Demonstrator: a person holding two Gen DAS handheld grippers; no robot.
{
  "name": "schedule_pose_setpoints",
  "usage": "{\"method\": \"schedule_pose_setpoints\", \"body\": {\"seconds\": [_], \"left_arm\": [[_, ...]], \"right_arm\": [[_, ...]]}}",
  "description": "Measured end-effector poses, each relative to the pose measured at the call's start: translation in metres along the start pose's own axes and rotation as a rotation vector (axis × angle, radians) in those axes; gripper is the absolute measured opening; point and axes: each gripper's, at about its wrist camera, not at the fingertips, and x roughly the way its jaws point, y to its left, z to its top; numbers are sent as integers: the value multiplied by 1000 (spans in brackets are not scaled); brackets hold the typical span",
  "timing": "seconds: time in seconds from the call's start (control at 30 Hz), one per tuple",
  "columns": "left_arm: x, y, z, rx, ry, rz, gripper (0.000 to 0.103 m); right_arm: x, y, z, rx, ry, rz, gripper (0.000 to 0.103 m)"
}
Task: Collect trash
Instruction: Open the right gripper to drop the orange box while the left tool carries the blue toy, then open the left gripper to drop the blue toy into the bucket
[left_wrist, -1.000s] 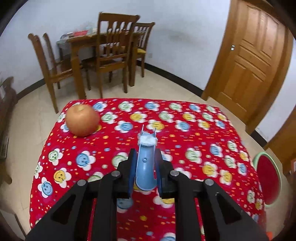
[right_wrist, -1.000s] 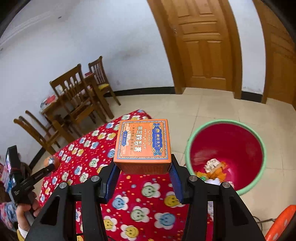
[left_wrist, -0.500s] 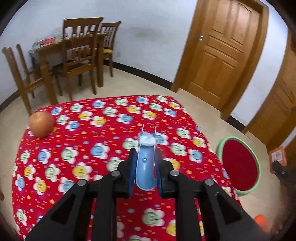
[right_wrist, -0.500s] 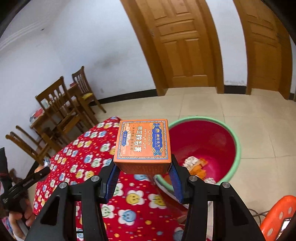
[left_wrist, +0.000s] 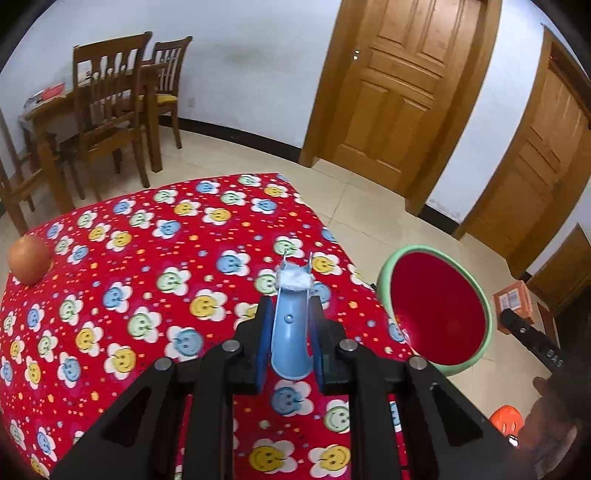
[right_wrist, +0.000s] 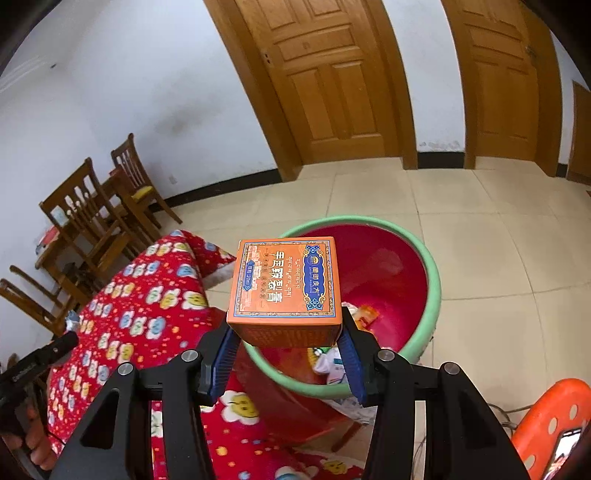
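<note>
Your right claw (right_wrist: 286, 356), clenched on the orange box (right_wrist: 284, 282), has swung off the tabletop (right_wrist: 140, 314) to above the bin (right_wrist: 430, 284) — release looks next — while your left claw (left_wrist: 290, 341) grips a blue scrap (left_wrist: 290, 328) over the cloth.

Red smiley-flower cloth (left_wrist: 155, 280) covers the table, and an apple (left_wrist: 28, 264) sits on it out at nine o'clock, near the edge. Down on the tiled floor (right_wrist: 491, 258), a bin (right_wrist: 430, 295) stands beside the table's corner.
</note>
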Motion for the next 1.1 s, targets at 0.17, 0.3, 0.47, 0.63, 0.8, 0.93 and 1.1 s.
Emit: {"method": "schedule_pose_setpoints", "body": {"seconds": [0.17, 0.3, 0.47, 0.63, 0.8, 0.93, 1.1], "left_arm": [[11, -17, 0, 28, 18, -20, 18], [20, -28, 0, 50, 32, -35, 18], [32, -42, 0, 76, 51, -48, 18], [41, -55, 0, 102, 63, -61, 18], [49, -70, 2, 134, 76, -75, 18], [55, -84, 4, 166, 84, -89, 18], [66, -108, 4, 224, 106, -127, 18]], "right_arm": [[19, -12, -1, 16, 33, -18, 52], [33, -19, -3, 26, 60, -28, 53], [47, -28, -3, 43, 76, -28, 55], [50, -38, 0, 76, 73, -24, 64], [38, -46, 1, 78, 51, -20, 64], [24, -49, 1, 82, 34, -14, 64], [8, -53, -5, 82, 18, -27, 64]]}}
